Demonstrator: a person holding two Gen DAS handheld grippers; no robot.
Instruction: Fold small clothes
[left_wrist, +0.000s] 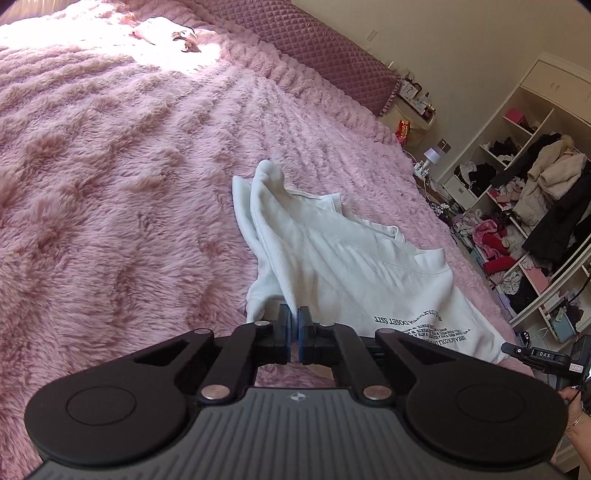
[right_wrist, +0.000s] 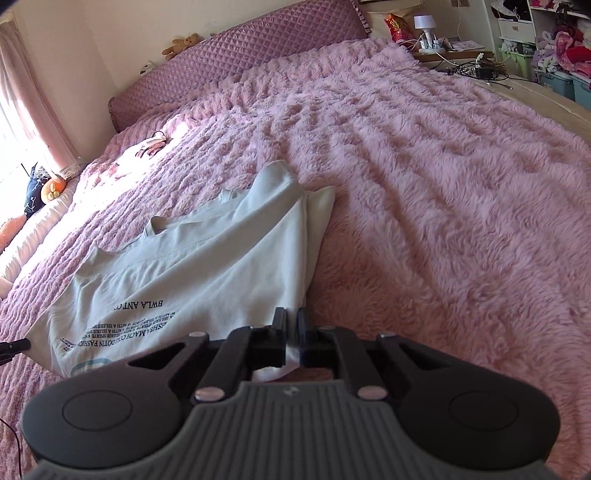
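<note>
- Pink fluffy blanket (left_wrist: 110, 184) covers the whole bed, with a quilted purple headboard (left_wrist: 314, 48) along its far edge.
- A white shirt (left_wrist: 351, 266) with black printed lettering lies on the blanket, bunched into folds, its far tip rising in a small peak.
- The left hand-held gripper (left_wrist: 295, 325) is clenched on the shirt's near edge, the cloth pinched between its blue pads.
- The right hand-held gripper (right_wrist: 291, 332) is likewise clamped on the shirt, at its near right corner, with a bit of white cloth showing between and below the jaws.
- In the left wrist view, open shelves (left_wrist: 517, 206) crammed with clothes stand to the right of the bed.
- In the right wrist view, a small white lamp (right_wrist: 424, 26) and a red snack bag (right_wrist: 397, 26) sit on a bedside stand, and a teddy bear (right_wrist: 183, 44) rests on top of the headboard.
</note>
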